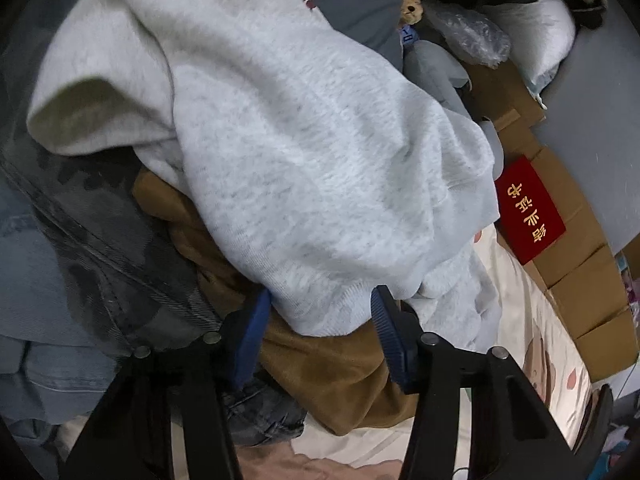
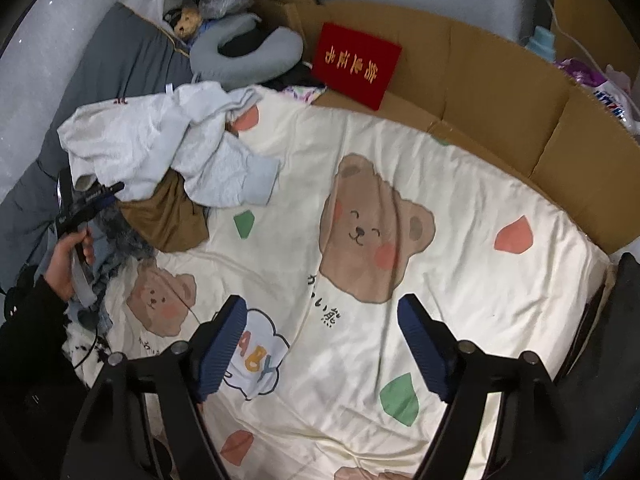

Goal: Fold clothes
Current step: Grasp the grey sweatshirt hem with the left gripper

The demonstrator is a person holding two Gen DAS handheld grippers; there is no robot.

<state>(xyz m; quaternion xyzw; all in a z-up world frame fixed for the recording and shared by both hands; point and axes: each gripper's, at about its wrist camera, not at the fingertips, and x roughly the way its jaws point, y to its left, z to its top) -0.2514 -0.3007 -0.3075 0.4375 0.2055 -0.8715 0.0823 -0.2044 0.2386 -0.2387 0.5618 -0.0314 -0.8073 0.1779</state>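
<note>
In the left wrist view the left gripper [image 1: 320,300] sits at the bottom of the frame with its blue-padded fingers [image 1: 250,336] spread wide, the ribbed hem of a pale grey sweatshirt [image 1: 280,140] lying loosely between them; the pads do not press it, so nothing is clamped. Under that hem, toward 6 o'clock, lies a brown garment [image 1: 340,376], and at 8 o'clock a dark camouflage garment [image 1: 112,248] rests on blue denim [image 1: 36,264]. The sweatshirt rises from the fingers up to 12 o'clock, filling the middle of the view. At 3 o'clock a red booklet with gold characters [image 1: 530,216] lies on flattened cardboard [image 1: 580,288], and at 1 o'clock sit a grey neck pillow [image 1: 436,68] and a small teddy bear [image 1: 410,6]. In the right wrist view the right gripper [image 2: 320,344] hangs wide open and empty above a cream bear-print quilt [image 2: 460,208]. At 9 o'clock a hand [image 2: 66,258] in a dark sleeve holds the other gripper against the clothes pile, which lies at 10 o'clock on the quilt's corner. Beyond, at 12 o'clock, the red booklet leans on the cardboard.
</note>
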